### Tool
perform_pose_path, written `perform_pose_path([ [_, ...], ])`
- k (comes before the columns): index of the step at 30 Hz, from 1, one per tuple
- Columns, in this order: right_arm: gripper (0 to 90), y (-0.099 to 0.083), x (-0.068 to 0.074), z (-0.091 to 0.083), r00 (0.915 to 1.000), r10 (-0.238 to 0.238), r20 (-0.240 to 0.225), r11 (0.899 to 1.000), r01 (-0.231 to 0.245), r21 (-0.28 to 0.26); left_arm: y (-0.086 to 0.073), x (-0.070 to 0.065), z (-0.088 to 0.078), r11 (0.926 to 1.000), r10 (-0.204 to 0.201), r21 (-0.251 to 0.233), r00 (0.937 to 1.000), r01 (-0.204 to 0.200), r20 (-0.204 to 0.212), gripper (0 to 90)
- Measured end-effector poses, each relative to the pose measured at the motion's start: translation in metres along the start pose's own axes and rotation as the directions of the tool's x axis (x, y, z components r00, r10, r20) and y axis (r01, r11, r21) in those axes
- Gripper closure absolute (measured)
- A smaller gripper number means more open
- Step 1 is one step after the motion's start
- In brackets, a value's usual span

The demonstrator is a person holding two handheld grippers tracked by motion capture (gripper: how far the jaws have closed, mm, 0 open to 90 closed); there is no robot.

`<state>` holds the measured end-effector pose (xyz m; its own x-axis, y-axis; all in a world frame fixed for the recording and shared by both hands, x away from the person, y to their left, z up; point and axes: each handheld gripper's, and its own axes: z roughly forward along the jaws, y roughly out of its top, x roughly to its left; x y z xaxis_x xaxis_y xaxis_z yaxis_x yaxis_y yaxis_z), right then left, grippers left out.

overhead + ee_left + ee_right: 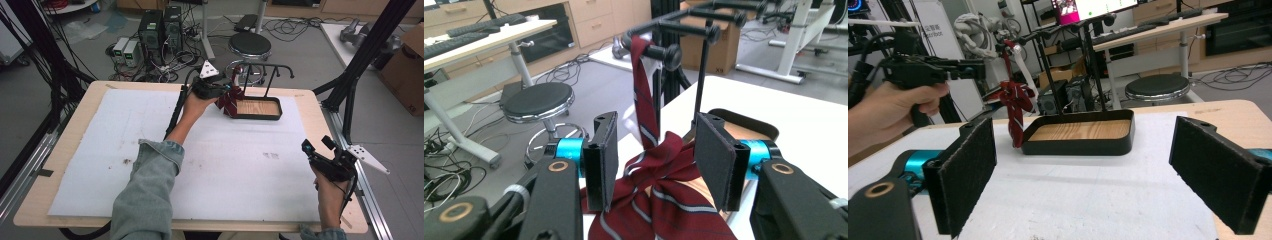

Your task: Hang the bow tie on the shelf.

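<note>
Dark red striped necktie draped over a black rack's bar above a wood-floored tray, left gripper jaws apart astride the tie, left arm extended, right gripper wide open, held near table's right edge.

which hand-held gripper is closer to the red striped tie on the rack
Left. The left hand-held gripper is right at the tie, its open jaws either side of the cloth. The right hand-held gripper sits open at the table's near right edge, well away.
</note>
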<state>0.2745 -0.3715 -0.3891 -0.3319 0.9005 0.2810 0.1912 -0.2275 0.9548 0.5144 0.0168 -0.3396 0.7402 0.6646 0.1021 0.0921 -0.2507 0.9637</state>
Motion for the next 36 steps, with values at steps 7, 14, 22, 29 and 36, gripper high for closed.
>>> perform_pose_path([
  [7,10.5,0.000,0.001,0.006,1.0000,-0.006,-0.002,1.000,0.006,0.003,0.004,0.009,-0.038,0.9994,-0.013,-0.032,0.9997,0.012,-0.020,47.4],
  [14,10.5,-0.001,-0.001,0.008,0.9999,-0.009,0.006,1.000,0.009,0.001,0.001,0.020,-0.078,0.9980,-0.038,-0.052,0.9980,0.035,-0.050,43.3],
  [22,10.4,0.000,-0.001,0.012,0.9999,-0.005,0.012,1.000,0.005,0.002,0.000,0.021,-0.121,0.9969,-0.029,-0.076,0.9966,0.023,-0.077,39.9],
  [29,10.5,0.000,0.002,0.015,0.9998,-0.018,0.008,1.000,0.018,0.004,-0.008,0.019,-0.159,0.9947,-0.035,-0.100,0.9931,0.024,-0.111,34.5],
  [36,10.5,0.000,0.004,0.016,0.9998,-0.021,0.008,1.000,0.020,0.003,-0.025,0.017,-0.198,0.9936,-0.055,-0.106,0.9876,0.039,-0.147,28.9],
])
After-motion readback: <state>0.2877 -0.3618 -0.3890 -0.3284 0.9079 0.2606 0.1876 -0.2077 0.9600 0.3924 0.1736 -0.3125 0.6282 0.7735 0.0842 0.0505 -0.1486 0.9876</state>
